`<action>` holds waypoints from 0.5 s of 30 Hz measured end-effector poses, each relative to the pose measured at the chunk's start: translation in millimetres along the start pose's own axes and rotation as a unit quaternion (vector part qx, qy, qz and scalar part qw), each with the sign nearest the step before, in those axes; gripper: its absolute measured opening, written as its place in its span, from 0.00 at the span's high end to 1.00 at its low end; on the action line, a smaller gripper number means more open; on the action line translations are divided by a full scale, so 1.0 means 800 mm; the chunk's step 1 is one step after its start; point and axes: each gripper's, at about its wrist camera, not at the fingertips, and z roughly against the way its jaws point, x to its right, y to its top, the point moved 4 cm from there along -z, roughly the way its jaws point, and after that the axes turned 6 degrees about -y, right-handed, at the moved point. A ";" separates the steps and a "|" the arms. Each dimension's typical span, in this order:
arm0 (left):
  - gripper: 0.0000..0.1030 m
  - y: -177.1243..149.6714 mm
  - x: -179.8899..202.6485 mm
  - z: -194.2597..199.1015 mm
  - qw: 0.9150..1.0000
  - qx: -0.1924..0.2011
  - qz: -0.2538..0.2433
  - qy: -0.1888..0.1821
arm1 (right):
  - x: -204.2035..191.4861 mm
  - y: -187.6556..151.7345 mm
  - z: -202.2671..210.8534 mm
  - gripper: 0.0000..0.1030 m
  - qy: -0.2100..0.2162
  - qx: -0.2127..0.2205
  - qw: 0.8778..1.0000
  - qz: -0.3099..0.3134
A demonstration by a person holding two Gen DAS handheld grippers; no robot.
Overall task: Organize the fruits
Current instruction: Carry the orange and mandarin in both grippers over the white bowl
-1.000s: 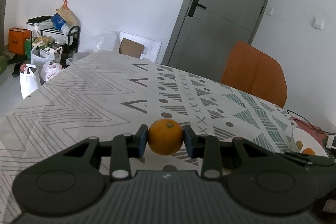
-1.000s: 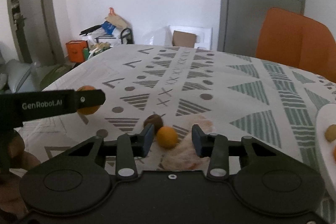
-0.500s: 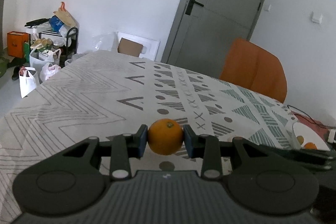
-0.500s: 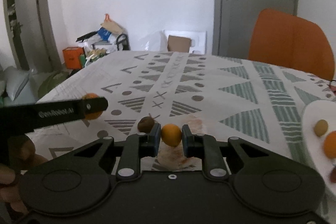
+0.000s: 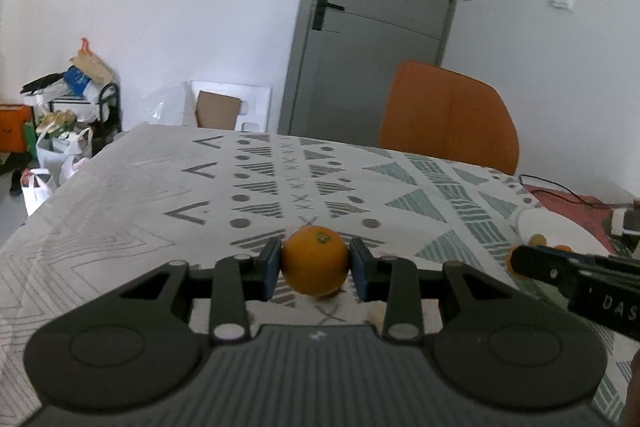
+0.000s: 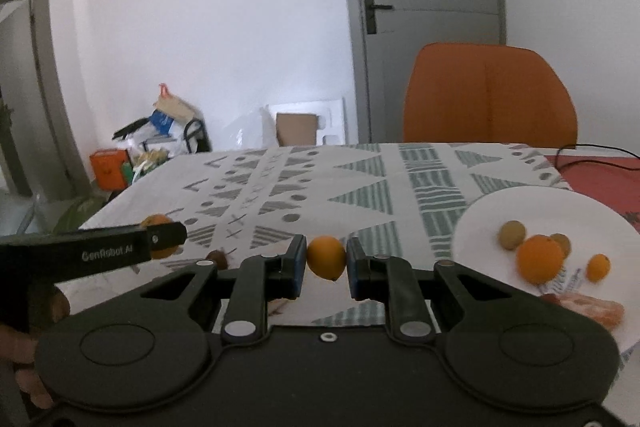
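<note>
My left gripper (image 5: 315, 262) is shut on an orange (image 5: 315, 261) and holds it above the patterned tablecloth (image 5: 160, 195). My right gripper (image 6: 326, 261) is shut on a smaller orange fruit (image 6: 326, 257), lifted off the table. A white plate (image 6: 520, 203) at the right holds a large orange (image 6: 540, 259), a small orange (image 6: 598, 267) and two greenish-brown fruits (image 6: 511, 235). A brown fruit (image 6: 218, 258) lies on the cloth left of the right gripper. The left gripper also shows in the right wrist view (image 6: 160, 239), with its orange partly hidden.
An orange chair (image 6: 490, 95) stands at the table's far side. A red mat with a black cable (image 6: 592, 163) lies at the far right. Peeled fruit pieces (image 6: 592, 311) sit at the plate's near edge. Bags and boxes (image 5: 68, 115) clutter the floor at the left wall.
My right gripper has closed on the small orange fruit, lifted it and swung right toward the plate. My left gripper has turned right, still holding its orange.
</note>
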 end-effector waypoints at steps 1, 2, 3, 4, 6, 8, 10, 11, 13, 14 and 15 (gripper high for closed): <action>0.66 0.000 0.005 0.000 1.000 0.000 -0.004 -0.002 | 0.004 0.000 0.001 0.81 -0.001 0.003 1.000 -0.003; 0.66 0.001 0.009 0.001 1.000 0.000 -0.007 -0.004 | 0.007 -0.001 0.002 0.81 -0.002 0.005 1.000 -0.006; 0.66 0.001 0.014 0.001 1.000 0.001 -0.011 -0.004 | 0.011 -0.001 0.004 0.81 -0.002 0.007 1.000 -0.010; 0.66 0.001 0.018 0.001 1.000 0.002 -0.015 -0.005 | 0.014 -0.003 0.005 0.81 -0.002 0.008 1.000 -0.013; 0.66 0.003 0.025 0.000 1.000 0.001 -0.018 -0.008 | 0.023 -0.004 0.007 0.81 -0.004 0.011 1.000 -0.021; 0.66 0.004 0.033 -0.001 1.000 0.000 -0.021 -0.010 | 0.029 -0.005 0.008 0.81 -0.005 0.014 1.000 -0.027; 0.66 0.006 0.041 -0.002 1.000 0.000 -0.028 -0.011 | 0.037 -0.006 0.011 0.81 -0.006 0.017 0.999 -0.034; 0.66 0.007 0.046 -0.002 0.999 0.001 -0.033 -0.012 | 0.042 -0.007 0.011 0.81 -0.007 0.018 0.999 -0.037; 0.66 0.009 0.053 -0.003 0.999 0.001 -0.038 -0.013 | 0.051 -0.007 0.013 0.81 -0.010 0.021 0.999 -0.045; 0.66 0.009 0.058 -0.004 0.999 0.000 -0.041 -0.014 | 0.055 -0.007 0.014 0.81 -0.012 0.023 0.999 -0.048; 0.66 0.010 0.062 -0.005 0.999 0.000 -0.043 -0.016 | 0.061 -0.007 0.014 0.81 -0.013 0.024 0.998 -0.052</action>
